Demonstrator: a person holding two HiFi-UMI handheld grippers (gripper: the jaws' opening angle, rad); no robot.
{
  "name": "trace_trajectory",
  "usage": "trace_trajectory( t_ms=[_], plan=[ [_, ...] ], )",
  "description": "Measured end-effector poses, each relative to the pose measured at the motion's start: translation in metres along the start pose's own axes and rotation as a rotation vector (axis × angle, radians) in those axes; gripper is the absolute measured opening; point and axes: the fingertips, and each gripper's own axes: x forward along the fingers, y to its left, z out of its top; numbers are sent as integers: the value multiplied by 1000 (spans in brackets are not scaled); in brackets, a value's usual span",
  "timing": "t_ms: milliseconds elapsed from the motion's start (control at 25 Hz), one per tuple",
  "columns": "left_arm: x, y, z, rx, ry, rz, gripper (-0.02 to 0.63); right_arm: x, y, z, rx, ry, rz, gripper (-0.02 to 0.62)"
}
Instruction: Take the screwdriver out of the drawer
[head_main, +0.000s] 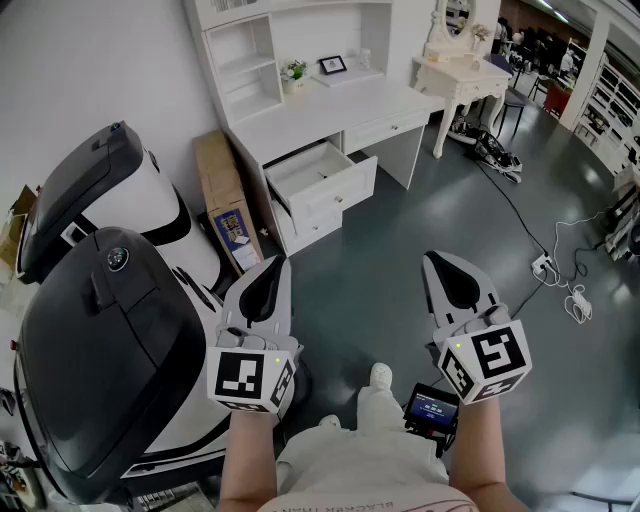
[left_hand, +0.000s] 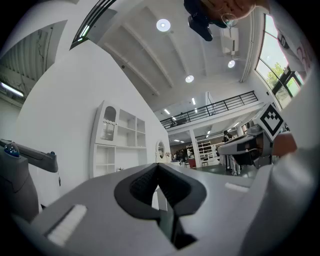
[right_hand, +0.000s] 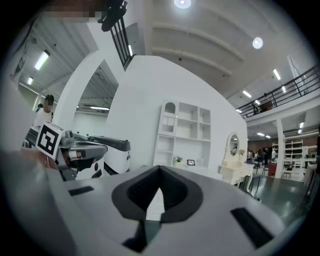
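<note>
The white desk (head_main: 340, 110) with a shelf hutch stands across the room, and its upper drawer (head_main: 318, 172) is pulled open. No screwdriver shows from here; the inside of the drawer looks pale and I cannot make out its contents. My left gripper (head_main: 276, 263) and right gripper (head_main: 432, 258) are held side by side at waist height, well short of the desk, both pointing toward it. Each is shut with nothing between its jaws. The left gripper (left_hand: 157, 165) faces the hutch (left_hand: 118, 145). The right gripper (right_hand: 160, 169) faces the desk (right_hand: 182, 167).
A large black-and-white machine (head_main: 105, 330) fills the left side. A cardboard box (head_main: 228, 205) leans beside the desk. A white vanity table (head_main: 462, 78) stands at the back right. Cables and a power strip (head_main: 560, 280) lie on the grey floor to the right.
</note>
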Motion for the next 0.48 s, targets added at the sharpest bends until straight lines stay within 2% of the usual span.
trace_trajectory(
  t_ms=[280,480],
  plan=[
    [33,6,-3,5,5,6,5,25,-27,-4,8,-7,-8,6],
    [63,12,-8,8,14,39,5,52,-48,-5,27,-18,39,6]
  ],
)
